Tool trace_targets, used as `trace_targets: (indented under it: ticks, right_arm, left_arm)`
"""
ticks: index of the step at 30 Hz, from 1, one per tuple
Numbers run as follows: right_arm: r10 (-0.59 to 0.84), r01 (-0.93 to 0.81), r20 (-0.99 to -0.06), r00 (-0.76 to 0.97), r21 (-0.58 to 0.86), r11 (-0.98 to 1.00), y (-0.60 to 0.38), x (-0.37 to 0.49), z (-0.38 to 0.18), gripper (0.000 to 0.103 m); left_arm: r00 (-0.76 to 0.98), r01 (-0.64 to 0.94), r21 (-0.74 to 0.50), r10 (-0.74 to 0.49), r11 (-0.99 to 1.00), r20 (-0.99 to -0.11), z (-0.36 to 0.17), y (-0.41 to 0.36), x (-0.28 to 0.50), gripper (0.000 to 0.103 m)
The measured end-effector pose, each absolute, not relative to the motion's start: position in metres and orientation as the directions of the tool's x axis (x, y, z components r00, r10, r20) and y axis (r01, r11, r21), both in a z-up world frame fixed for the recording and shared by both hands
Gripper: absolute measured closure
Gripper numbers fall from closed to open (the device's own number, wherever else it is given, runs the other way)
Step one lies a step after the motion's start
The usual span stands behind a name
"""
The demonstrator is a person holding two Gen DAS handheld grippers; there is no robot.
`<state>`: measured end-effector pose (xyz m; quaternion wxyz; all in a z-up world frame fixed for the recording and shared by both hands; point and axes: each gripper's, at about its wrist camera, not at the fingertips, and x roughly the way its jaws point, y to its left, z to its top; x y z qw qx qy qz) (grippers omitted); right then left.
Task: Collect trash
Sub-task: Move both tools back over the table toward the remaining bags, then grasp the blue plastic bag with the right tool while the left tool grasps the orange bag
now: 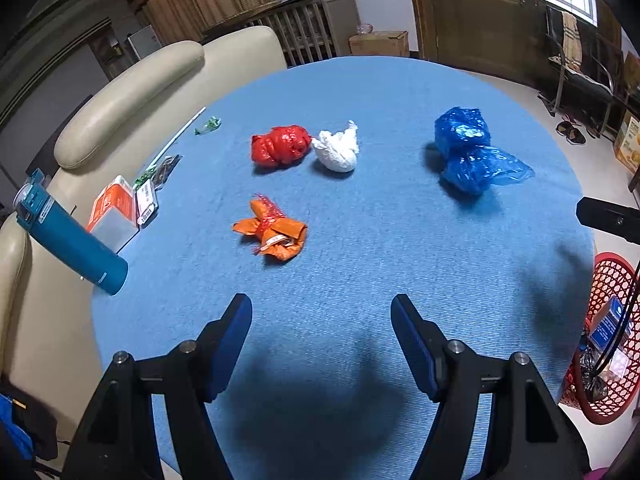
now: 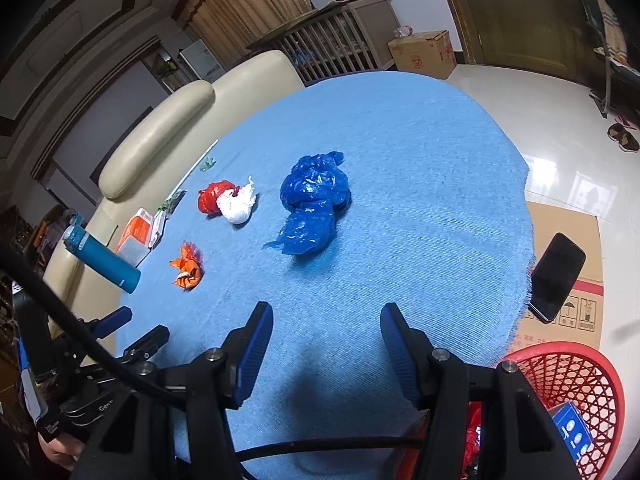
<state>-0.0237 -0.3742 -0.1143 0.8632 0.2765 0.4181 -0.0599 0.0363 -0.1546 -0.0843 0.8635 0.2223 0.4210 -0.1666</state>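
Right wrist: red basket (image 2: 576, 376) cut off; both hand-held grippers (image 2: 325, 312) (image 1: 321, 304) parted, empty.

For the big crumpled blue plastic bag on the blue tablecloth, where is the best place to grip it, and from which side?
Probably at the narrow waist of the crumpled blue plastic bag, where its two lumps meet, coming from above with the open right gripper. The lumps look too wide, and the thin tail nearer the gripper may slip.

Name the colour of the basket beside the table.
Red basket, clearest in the right wrist view.
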Motion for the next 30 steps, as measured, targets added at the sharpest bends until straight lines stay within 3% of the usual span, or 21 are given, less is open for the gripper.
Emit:
trace_targets:
  ticks: [18, 30]
  right_arm:
    - [0.144, 0.325, -0.762, 0.632, 0.429, 0.843, -0.369, -0.010, -0.118, 0.043]
    - [0.244, 0.325, -0.709, 0.662, 0.565, 0.759, -0.387, 0.043, -0.131, 0.043]
  left_arm:
    - [0.578, 0.464, 0.229, -0.096, 0.856, -0.810, -0.090, -0.146, 0.047, 0.031]
    - [0.528, 0.309, 0.068, -0.111, 0.949, -0.842, -0.089, -0.085, 0.125, 0.031]
